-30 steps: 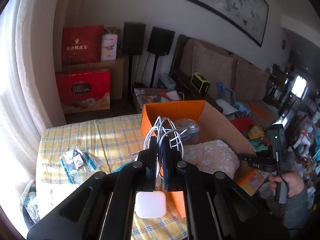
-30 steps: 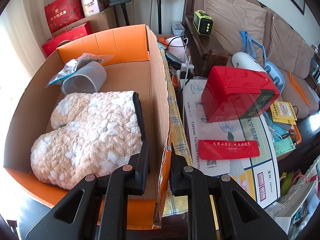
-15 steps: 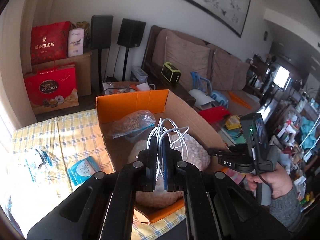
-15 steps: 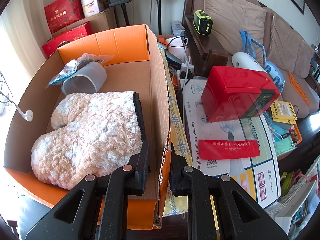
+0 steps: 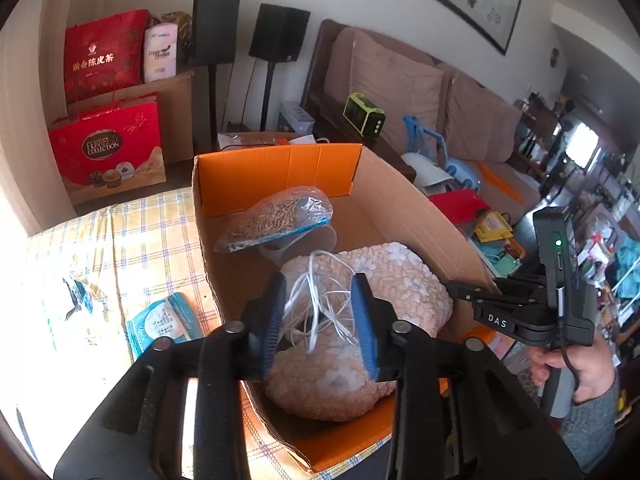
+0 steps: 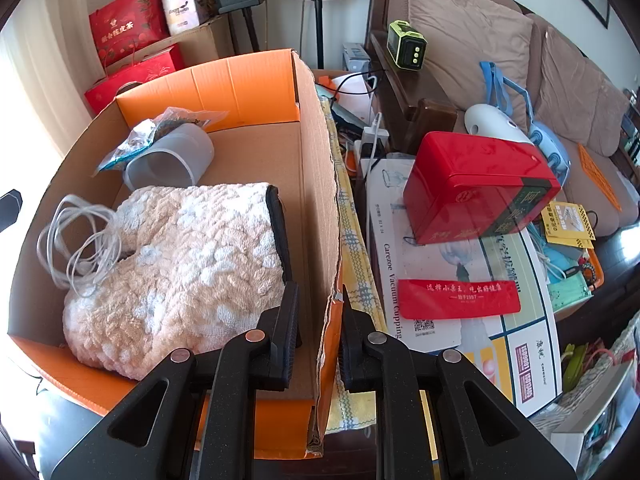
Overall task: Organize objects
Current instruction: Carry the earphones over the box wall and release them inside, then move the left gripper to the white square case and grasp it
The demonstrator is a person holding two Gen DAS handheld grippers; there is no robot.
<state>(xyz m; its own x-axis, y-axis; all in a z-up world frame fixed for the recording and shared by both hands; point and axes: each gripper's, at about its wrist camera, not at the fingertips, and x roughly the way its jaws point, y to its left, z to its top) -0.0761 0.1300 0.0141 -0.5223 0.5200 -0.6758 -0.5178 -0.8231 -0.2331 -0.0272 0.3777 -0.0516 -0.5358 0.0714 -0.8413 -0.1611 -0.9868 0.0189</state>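
An orange-lined cardboard box (image 5: pixel 280 168) (image 6: pixel 320 184) holds a fluffy cream plush item (image 5: pixel 400 280) (image 6: pixel 192 256), a clear bag of dried bits (image 5: pixel 280 216) (image 6: pixel 160 124) and a grey plastic cup (image 6: pixel 172 160). My left gripper (image 5: pixel 318 316) hangs over the box with its jaws opening. A loose coil of white cable (image 5: pixel 308 280) (image 6: pixel 80 240) sags between them onto the plush item, and the pads no longer press it. My right gripper (image 6: pixel 320 332) (image 5: pixel 452 288) is shut on the box's right wall near its front corner.
A blue-white packet (image 5: pixel 160 320) lies on the checked cloth left of the box. A red tin (image 6: pixel 476 188) sits on a white carton (image 6: pixel 440 280) right of the box. Red gift bags (image 5: pixel 108 144) and a sofa (image 5: pixel 400 80) stand behind. A hand (image 5: pixel 576 364) holds the right gripper.
My left gripper moved from beside the box to over it and lower. Its jaws parted and the white cable dropped onto the plush item. The right gripper kept still.
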